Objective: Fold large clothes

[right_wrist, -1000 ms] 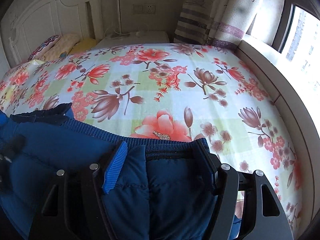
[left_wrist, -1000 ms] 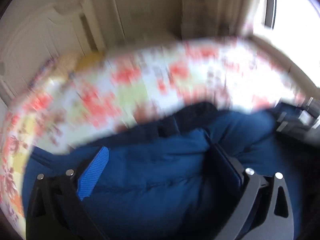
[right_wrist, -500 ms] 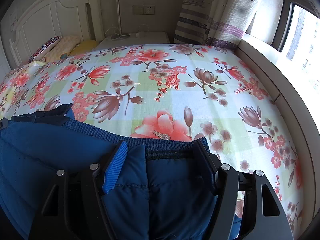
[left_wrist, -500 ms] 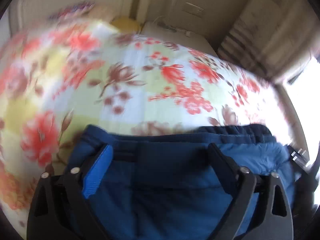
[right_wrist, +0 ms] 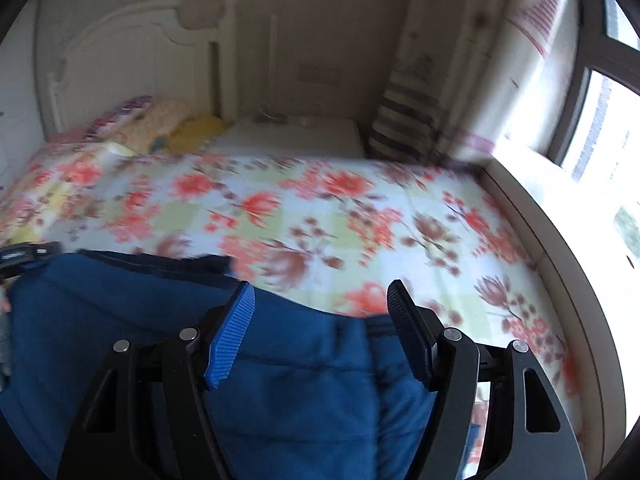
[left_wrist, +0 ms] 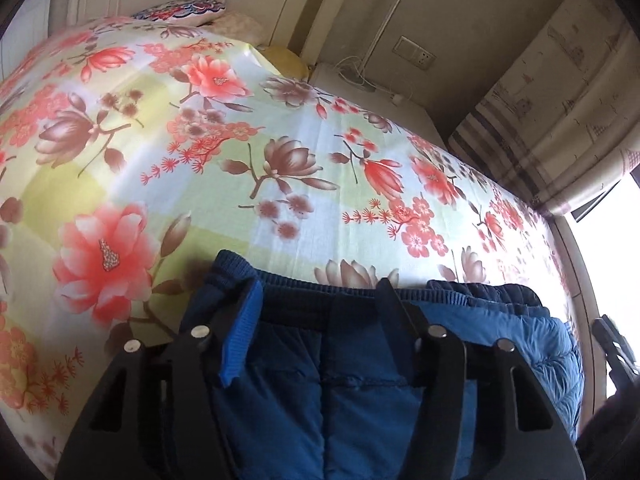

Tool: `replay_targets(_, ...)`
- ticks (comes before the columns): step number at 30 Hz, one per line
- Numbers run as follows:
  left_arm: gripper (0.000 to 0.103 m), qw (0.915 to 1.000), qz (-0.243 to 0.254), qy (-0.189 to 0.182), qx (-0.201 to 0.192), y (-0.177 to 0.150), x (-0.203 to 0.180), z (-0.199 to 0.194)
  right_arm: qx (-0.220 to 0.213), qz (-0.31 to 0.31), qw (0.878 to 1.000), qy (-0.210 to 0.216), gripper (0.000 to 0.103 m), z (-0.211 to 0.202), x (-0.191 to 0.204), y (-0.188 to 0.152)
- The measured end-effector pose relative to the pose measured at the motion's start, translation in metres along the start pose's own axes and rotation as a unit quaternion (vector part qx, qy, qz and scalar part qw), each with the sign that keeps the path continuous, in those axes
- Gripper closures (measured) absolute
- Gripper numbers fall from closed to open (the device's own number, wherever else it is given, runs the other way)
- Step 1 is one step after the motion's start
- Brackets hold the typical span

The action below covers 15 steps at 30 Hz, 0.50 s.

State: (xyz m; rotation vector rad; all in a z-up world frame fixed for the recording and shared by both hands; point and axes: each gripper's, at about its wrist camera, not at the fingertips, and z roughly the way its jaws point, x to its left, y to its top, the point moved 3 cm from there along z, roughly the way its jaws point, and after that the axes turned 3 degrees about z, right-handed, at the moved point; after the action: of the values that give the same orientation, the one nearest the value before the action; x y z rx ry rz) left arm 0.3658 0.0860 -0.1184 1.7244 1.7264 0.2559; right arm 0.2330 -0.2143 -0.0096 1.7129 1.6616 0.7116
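Observation:
A blue padded jacket (left_wrist: 360, 380) lies on the flowered bedsheet (left_wrist: 280, 160), its ribbed hem turned away from me. My left gripper (left_wrist: 320, 292) straddles that hem near its left corner. Its jaws are closing, thick cloth fills the gap, and the pads (left_wrist: 240, 332) press into it. My right gripper (right_wrist: 320, 288) hangs just above the jacket (right_wrist: 120, 320) at its right part. Its jaws are opening, and the blue pads (right_wrist: 230, 332) stand free of the cloth with nothing held. The right wrist view is blurred by motion.
A white headboard (right_wrist: 120, 60) and pillows (right_wrist: 160, 124) stand at the far end of the bed. A white nightstand (right_wrist: 300, 136) and a striped curtain (right_wrist: 420, 100) are behind it. A window ledge (right_wrist: 540, 208) runs along the bed's right side.
My left gripper swept sideways along the jacket to the hem and narrowed onto it. My right gripper let go of the hem, widened and lifted off the jacket.

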Motion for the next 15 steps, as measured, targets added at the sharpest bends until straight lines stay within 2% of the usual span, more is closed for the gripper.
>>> replay_targets(2, 0.041, 1.0000, -0.001, -0.004, -0.002, 0.000, 0.000, 0.000, 0.011, -0.074, 0.995, 0.067, 0.021, -0.009, 0.061, -0.006)
replay_targets(3, 0.040, 0.9999, -0.005, -0.012, -0.004, 0.000, 0.002, -0.001, 0.029, -0.119, 0.987, 0.101, 0.020, -0.005, 0.096, -0.018)
replay_targets(4, 0.040, 0.9998, -0.010, -0.018, -0.005, 0.000, 0.004, -0.001, 0.047, -0.151, 0.981, 0.109, 0.020, 0.002, 0.119, -0.031)
replay_targets(5, 0.040, 0.9996, -0.013, -0.024, -0.006, -0.001, 0.005, -0.002, 0.066, -0.195, 0.974, 0.097, 0.020, 0.012, 0.139, -0.046)
replay_targets(6, 0.038, 0.9994, -0.016, -0.030, -0.006, -0.001, 0.006, -0.002, 0.068, -0.237, 0.967, 0.069, 0.020, 0.021, 0.155, -0.061)
replay_targets(7, 0.036, 0.9992, -0.017, -0.036, -0.007, -0.001, 0.006, -0.002, 0.062, -0.237, 0.967, 0.066, 0.020, 0.021, 0.157, -0.061)
replay_targets(10, 0.035, 0.9987, -0.022, -0.044, -0.008, -0.001, 0.007, -0.003, 0.093, -0.171, 0.976, 0.102, 0.020, 0.027, 0.127, -0.054)
replay_targets(13, 0.034, 0.9987, -0.020, -0.045, -0.008, -0.001, 0.006, -0.002, 0.078, -0.107, 0.990, 0.055, 0.020, 0.019, 0.063, -0.045)
replay_targets(15, 0.034, 0.9985, -0.022, -0.049, -0.009, 0.000, 0.007, -0.002, 0.079, -0.033, 0.996, 0.013, 0.020, 0.017, -0.002, -0.047)
